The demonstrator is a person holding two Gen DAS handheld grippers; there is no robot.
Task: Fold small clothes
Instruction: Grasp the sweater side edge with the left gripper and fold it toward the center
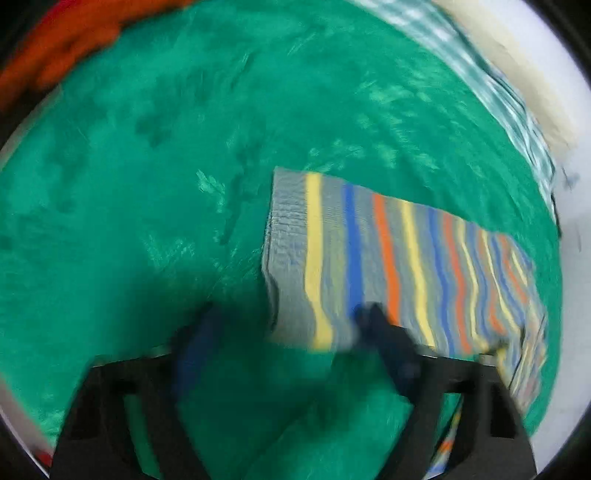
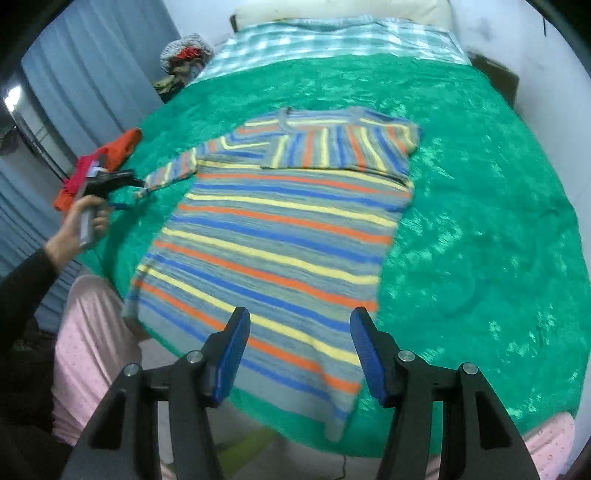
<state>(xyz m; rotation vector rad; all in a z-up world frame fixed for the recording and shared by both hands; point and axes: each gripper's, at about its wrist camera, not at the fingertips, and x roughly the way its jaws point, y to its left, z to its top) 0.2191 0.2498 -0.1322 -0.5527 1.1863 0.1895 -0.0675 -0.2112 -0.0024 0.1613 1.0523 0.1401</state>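
The right wrist view takes in the whole scene: a striped sweater (image 2: 280, 229) in grey, blue, orange and yellow lies flat on a green blanket (image 2: 480, 229) that covers a bed, its hem reaching the near edge of the bed. One sleeve (image 2: 332, 147) is folded across the chest, while the other sleeve (image 2: 173, 168) stretches out to the picture's left. The right hand-held gripper (image 2: 299, 350) hangs above the hem with its blue pads (image 2: 231, 354) apart and nothing between them. This view alone shows the person's hand (image 2: 79, 225) in a dark sleeve holding the left hand-held gripper (image 2: 142, 188) just at the cuff of the outstretched sleeve; from here it is too small to tell whether its jaws touch the cloth. Only here, too, are the pink trousers (image 2: 92, 332) at the bed's edge, the checked sheet (image 2: 332, 40) and pillow (image 2: 343, 11) at the far end, and the grey curtain (image 2: 85, 70). The left wrist view is heavily blurred and shows what the other cannot: the sleeve (image 1: 369, 266) close up, its grey cuff (image 1: 288, 229) lying on the green blanket (image 1: 147, 184). The left hand-held gripper (image 1: 291, 321) has its fingers parted, one fingertip (image 1: 373, 314) over the striped cloth and the other over the blanket beside the cuff, not clamped on anything. Orange clothing (image 2: 122, 147) lies at the bed's left edge, and shows as a blurred orange patch (image 1: 62, 48) in the left view.
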